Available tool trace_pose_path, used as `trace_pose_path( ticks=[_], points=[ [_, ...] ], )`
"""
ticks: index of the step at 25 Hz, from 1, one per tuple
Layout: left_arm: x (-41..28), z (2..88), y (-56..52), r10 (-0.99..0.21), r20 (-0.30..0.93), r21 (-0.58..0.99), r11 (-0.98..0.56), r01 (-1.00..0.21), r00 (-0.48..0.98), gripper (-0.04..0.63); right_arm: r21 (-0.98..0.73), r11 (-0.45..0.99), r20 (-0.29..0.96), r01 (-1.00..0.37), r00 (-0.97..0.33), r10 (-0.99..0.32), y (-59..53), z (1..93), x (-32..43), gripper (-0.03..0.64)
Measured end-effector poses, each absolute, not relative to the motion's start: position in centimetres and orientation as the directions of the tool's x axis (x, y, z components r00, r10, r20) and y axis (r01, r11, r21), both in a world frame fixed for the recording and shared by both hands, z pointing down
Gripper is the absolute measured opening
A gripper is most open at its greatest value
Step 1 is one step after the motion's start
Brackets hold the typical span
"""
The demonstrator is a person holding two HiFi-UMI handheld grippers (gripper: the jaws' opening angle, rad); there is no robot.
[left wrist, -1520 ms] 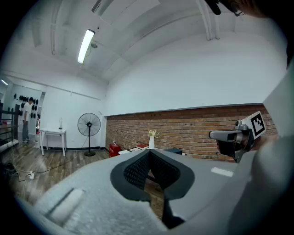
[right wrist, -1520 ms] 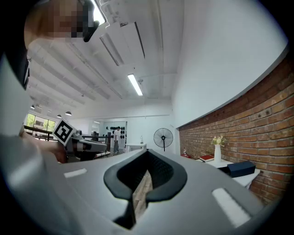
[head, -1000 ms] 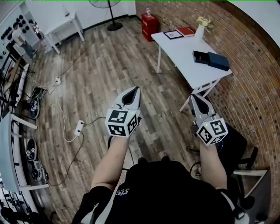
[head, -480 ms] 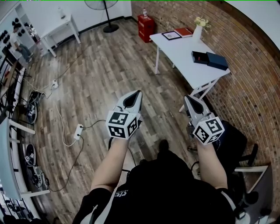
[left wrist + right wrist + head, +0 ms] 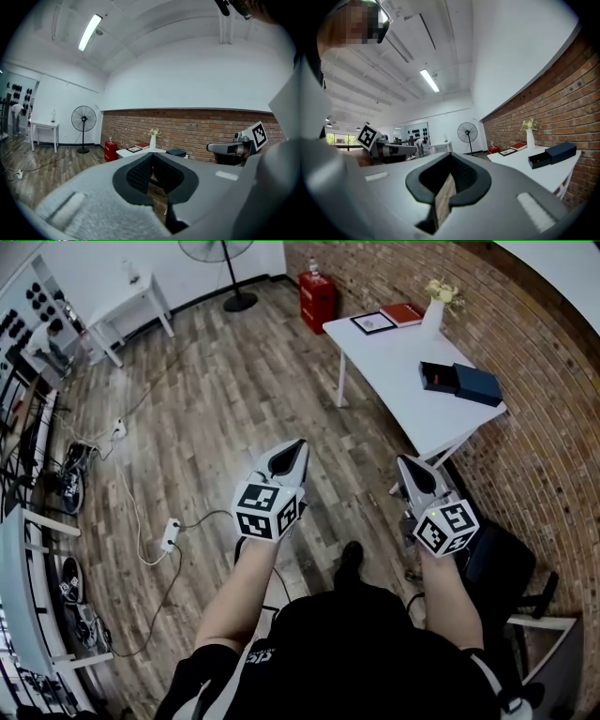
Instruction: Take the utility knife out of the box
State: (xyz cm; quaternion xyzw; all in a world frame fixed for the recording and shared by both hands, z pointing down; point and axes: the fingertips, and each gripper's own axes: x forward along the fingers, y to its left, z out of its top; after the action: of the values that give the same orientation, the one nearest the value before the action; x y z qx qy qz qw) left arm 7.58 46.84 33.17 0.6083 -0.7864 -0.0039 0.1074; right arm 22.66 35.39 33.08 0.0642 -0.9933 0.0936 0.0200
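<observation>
A dark box lies on the white table, its red-lined tray slid out to the left of the blue sleeve. I cannot make out the utility knife in it. In the right gripper view the same box sits at the table's near end. Both grippers hang in the air over the wooden floor, well short of the table. The left gripper is shut and empty, jaws meeting. The right gripper is also shut with nothing held.
A white vase with flowers, a red book and a framed picture stand at the table's far end. A black chair is at my right. A power strip with cables, a fan and a red cabinet are on the floor.
Both grippers have sunk a little in the head view and stayed shut. A shoe has come into view below them, and the table has shifted slightly right.
</observation>
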Motion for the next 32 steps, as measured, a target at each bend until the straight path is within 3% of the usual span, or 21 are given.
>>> trace_pose_path(
  ticks=[21, 32],
  points=[
    [3.6, 33.1, 25.5, -0.960, 0.221, 0.086, 0.196, -0.977, -0.173, 0.008, -0.266, 0.945, 0.054, -0.191, -0.982, -0.183, 15.0, 35.2, 18.3, 0.002],
    [-0.7, 35.0, 18.6, -0.971, 0.212, 0.110, 0.137, -0.984, -0.112, 0.008, -0.264, 0.902, 0.140, -0.341, -0.939, -0.314, 7.9, 37.6, 16.8, 0.000]
  ],
)
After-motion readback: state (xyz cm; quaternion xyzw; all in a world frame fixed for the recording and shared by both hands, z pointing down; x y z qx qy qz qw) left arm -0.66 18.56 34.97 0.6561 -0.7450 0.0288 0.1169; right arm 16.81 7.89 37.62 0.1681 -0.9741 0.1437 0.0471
